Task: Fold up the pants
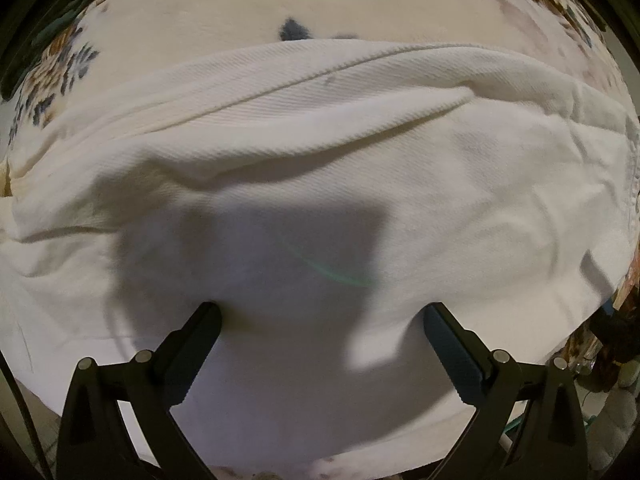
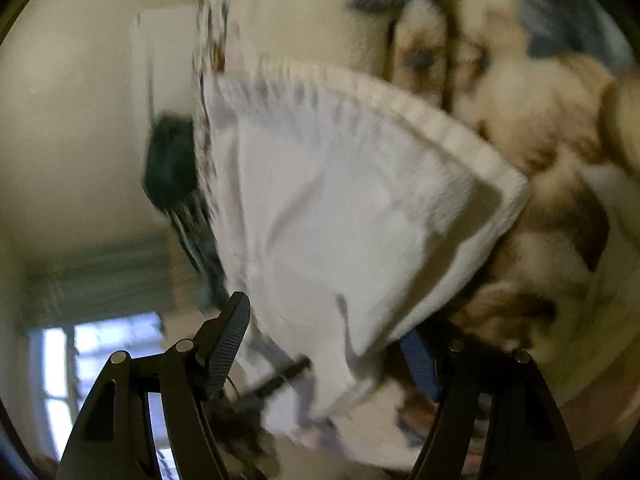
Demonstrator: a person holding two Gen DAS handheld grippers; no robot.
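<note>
White pants (image 1: pixel 320 152) lie spread and creased on a floral bedspread (image 1: pixel 240 4), filling most of the left wrist view. My left gripper (image 1: pixel 320 312) is open, both fingers pressing down onto the fabric with cloth between them. In the blurred right wrist view the pants (image 2: pixel 340 208) show their ribbed waistband (image 2: pixel 400 100), lifted and hanging. My right gripper (image 2: pixel 328 324) stands open around the cloth's lower part; whether the fingers touch it is unclear from the blur.
The bedspread's brown and blue flower pattern (image 2: pixel 540 160) lies to the right in the right wrist view. A dark object (image 2: pixel 172 164) hangs on a pale wall, and a bright window (image 2: pixel 100 360) is at lower left. The bed edge (image 1: pixel 600 320) drops off at right.
</note>
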